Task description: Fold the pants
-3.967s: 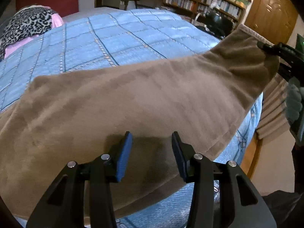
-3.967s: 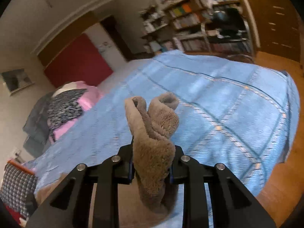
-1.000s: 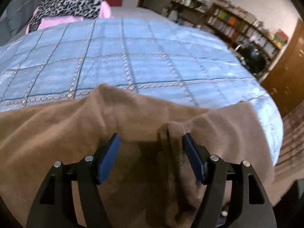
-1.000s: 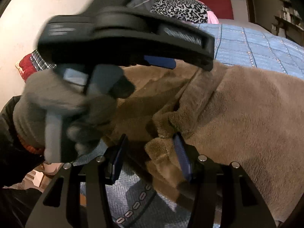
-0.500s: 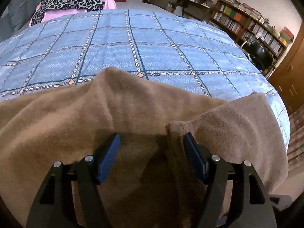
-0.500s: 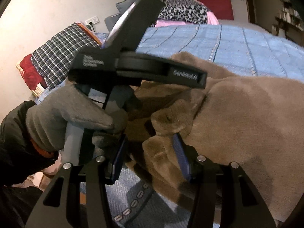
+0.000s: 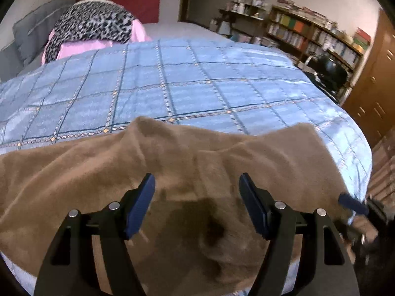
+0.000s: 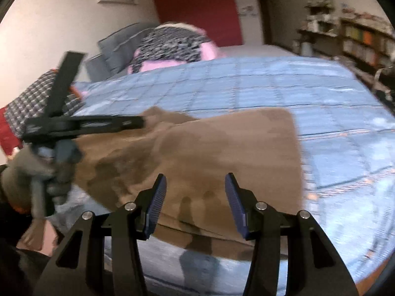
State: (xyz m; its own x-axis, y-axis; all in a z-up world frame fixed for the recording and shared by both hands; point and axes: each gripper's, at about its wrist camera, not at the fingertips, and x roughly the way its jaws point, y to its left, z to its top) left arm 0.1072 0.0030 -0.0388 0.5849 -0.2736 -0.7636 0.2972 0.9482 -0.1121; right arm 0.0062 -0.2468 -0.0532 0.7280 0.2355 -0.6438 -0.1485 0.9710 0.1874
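The left tongs [image 7: 196, 202] and right tongs [image 8: 195, 202] are held wide apart and empty above the fuzzy brown fleece pants [image 7: 81, 172], which are spread folded across the near edge of a bed covered by a blue checked quilt [image 7: 187, 79].

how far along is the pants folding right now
Partly done. The brown pants lie on the blue bedspread with one layer already laid over another, its edge crossing the pile. Nothing is in hand: the left gripper and the right gripper both hover open above the fabric, pads off it. Left to do: the pile is still wide and lumpy, so it probably needs at least another fold and smoothing.
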